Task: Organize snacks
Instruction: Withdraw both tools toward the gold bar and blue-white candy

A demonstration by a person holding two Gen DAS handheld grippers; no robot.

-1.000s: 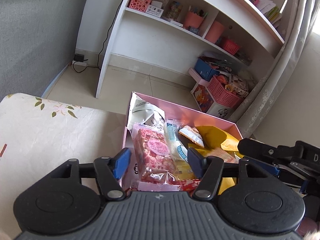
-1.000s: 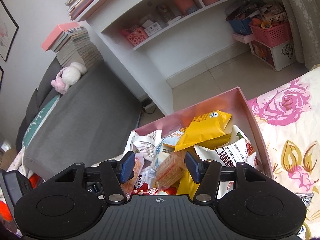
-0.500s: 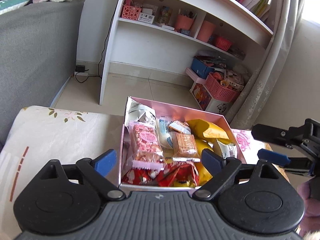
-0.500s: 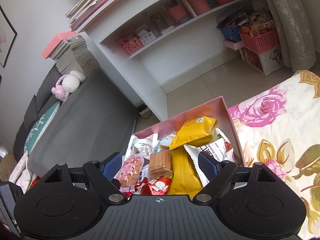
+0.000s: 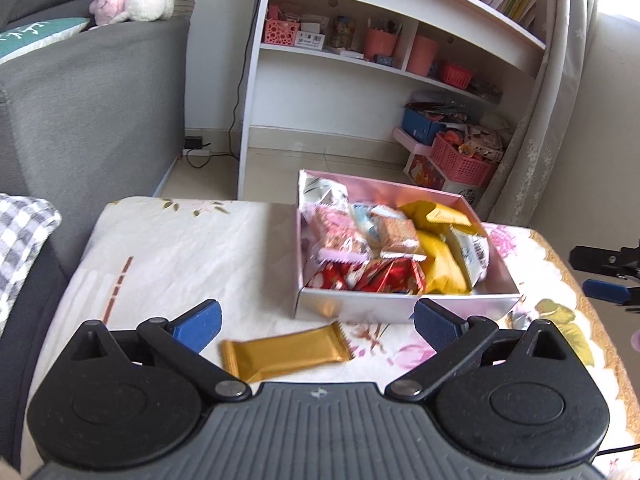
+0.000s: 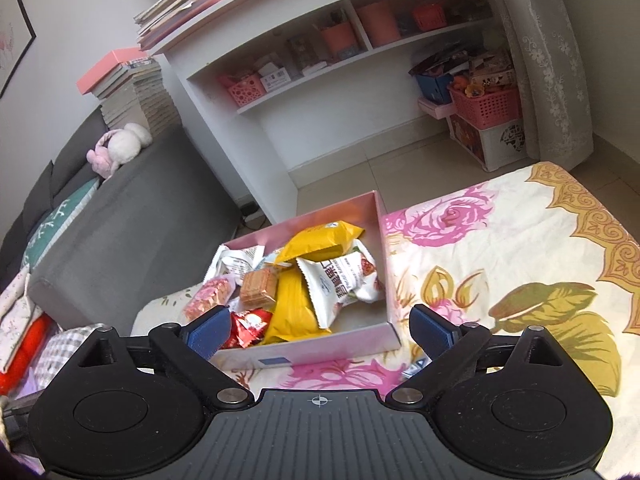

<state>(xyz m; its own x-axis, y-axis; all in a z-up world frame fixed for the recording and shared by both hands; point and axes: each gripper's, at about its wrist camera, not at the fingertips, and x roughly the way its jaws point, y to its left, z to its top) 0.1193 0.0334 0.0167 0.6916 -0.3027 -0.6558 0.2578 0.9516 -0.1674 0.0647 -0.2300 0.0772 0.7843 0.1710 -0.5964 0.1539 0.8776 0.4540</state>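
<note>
A pink open box (image 5: 400, 306) full of snack packets stands on the floral cloth (image 5: 180, 248). Inside lie a pink rice-cake pack (image 5: 334, 232), a biscuit pack (image 5: 398, 234), red packets (image 5: 384, 276) and yellow bags (image 5: 440, 264). A gold-wrapped bar (image 5: 286, 354) lies on the cloth in front of the box, below my left gripper (image 5: 316, 322). Its jaws are opening, and nothing is pressed between them. My right gripper (image 6: 320, 330) hangs before the box's near wall (image 6: 320, 346). Its jaws are opening too, with nothing gripped. A blue fingertip (image 5: 604, 290) of the right gripper shows at the right edge of the left wrist view.
A grey sofa (image 5: 92, 100) with a plush toy (image 5: 128, 2) stands left of the cloth. A white shelf unit (image 5: 360, 60) and pink baskets (image 5: 460, 162) are behind, beside a curtain (image 5: 532, 128). A small wrapper (image 6: 414, 366) lies under the right gripper's right finger.
Both grippers drew back from the box, rose and spread their jaws wide. The pink pack and the biscuit pack that stood between the fingers now lie in the box. The gold bar came into view.
</note>
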